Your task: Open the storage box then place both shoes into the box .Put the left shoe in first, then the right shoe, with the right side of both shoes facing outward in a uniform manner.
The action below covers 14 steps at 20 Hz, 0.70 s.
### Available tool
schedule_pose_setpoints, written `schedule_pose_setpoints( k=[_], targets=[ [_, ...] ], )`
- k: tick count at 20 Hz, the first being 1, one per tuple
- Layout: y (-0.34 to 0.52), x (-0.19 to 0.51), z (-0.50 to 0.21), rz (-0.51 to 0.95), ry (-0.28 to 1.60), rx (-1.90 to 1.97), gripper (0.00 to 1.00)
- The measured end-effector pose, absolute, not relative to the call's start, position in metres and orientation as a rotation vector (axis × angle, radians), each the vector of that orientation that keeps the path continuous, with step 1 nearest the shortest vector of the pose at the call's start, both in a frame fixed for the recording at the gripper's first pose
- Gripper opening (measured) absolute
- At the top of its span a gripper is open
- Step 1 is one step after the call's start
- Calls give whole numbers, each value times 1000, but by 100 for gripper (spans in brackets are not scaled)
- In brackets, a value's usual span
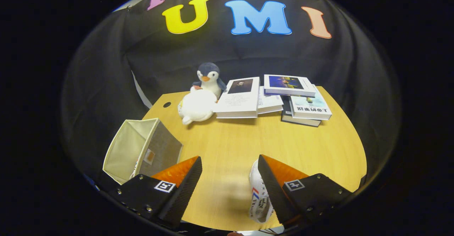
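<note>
The beige fabric storage box (142, 151) stands open at the wooden counter's (248, 140) edge, apparently without shoes. The gripper (227, 182) hangs spread and empty; one white canvas shoe (258, 197) lies beside its right finger, so both placements seem left
</note>
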<state>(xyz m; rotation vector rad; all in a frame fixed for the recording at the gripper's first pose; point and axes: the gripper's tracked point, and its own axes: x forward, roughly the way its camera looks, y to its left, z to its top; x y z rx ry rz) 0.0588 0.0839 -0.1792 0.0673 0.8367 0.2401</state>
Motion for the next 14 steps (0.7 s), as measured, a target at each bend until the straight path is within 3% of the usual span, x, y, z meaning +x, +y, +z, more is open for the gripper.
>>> schedule_pose_setpoints(
  k=[14],
  targets=[
    [-2, 36, -252, 90, 961, -20, 96]
  ],
)
